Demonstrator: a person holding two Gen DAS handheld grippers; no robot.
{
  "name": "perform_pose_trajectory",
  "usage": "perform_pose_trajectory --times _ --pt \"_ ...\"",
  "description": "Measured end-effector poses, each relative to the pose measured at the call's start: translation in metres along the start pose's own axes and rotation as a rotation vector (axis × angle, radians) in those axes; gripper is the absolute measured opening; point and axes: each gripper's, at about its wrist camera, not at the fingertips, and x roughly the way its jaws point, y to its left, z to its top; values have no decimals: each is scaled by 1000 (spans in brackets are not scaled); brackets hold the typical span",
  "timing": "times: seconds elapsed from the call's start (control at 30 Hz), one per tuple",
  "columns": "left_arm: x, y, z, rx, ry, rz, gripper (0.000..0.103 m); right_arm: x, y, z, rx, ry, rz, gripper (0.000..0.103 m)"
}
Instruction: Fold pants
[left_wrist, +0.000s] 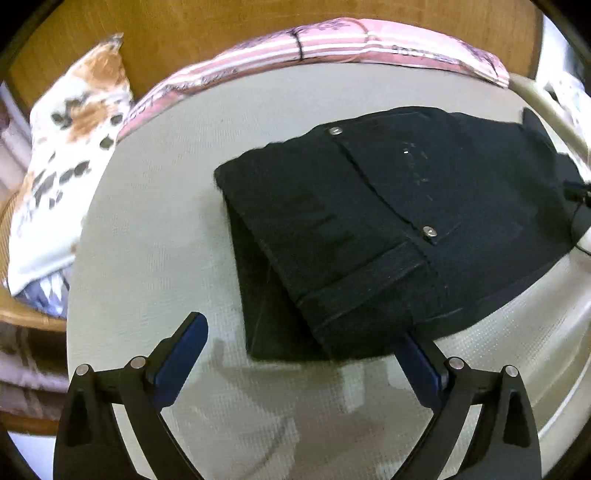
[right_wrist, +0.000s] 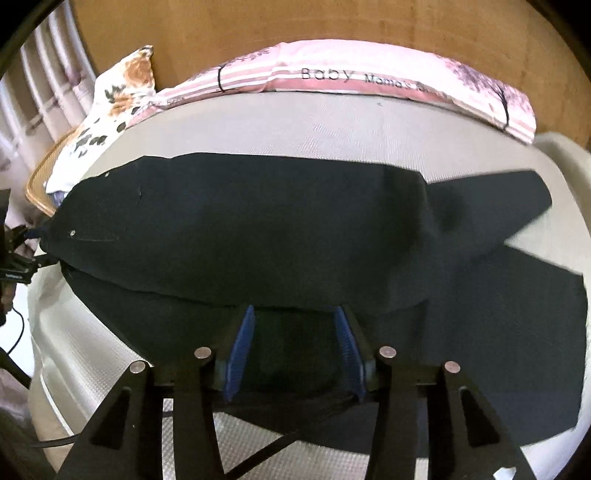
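Black pants (left_wrist: 388, 229) lie on a grey mattress (left_wrist: 155, 229), folded lengthwise, the waistband end with metal rivets toward me in the left wrist view. My left gripper (left_wrist: 299, 332) is open just in front of the waistband corner, holding nothing. In the right wrist view the pants (right_wrist: 258, 229) stretch across the bed, the two leg ends splayed apart at the right. My right gripper (right_wrist: 295, 314) is partly open, its blue pads at the near edge of the folded leg; fabric lies between the jaws, not pinched.
A pink striped pillow (right_wrist: 369, 74) and a floral pillow (left_wrist: 70, 155) lie at the head of the bed against a wooden headboard (right_wrist: 295, 26). A wicker chair edge (right_wrist: 37, 188) and cables (right_wrist: 14, 332) are at the left.
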Motion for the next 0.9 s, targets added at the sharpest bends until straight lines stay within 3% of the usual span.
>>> perform_pose_trajectory --times 0.13,0.4,0.5,0.63,0.77,0.9 --pt "-20 12 -11 -141 -20 -74 97 -11 1 -6 38 -26 39 43" --pt "-37 28 -32 -566 -52 -470 95 -15 -14 -14 188 -38 144 43" --pt "-25 27 -30 -710 -50 -540 93 -11 -28 -18 293 -31 199 45" --pt "-6 28 -26 -851 -38 -571 83 -4 -49 -28 422 -26 257 45" --pt "2 23 -18 -885 -52 -547 82 3 -74 -38 564 -54 302 45" --pt "8 24 -12 -899 -73 -508 66 18 -87 -38 657 -68 340 45"
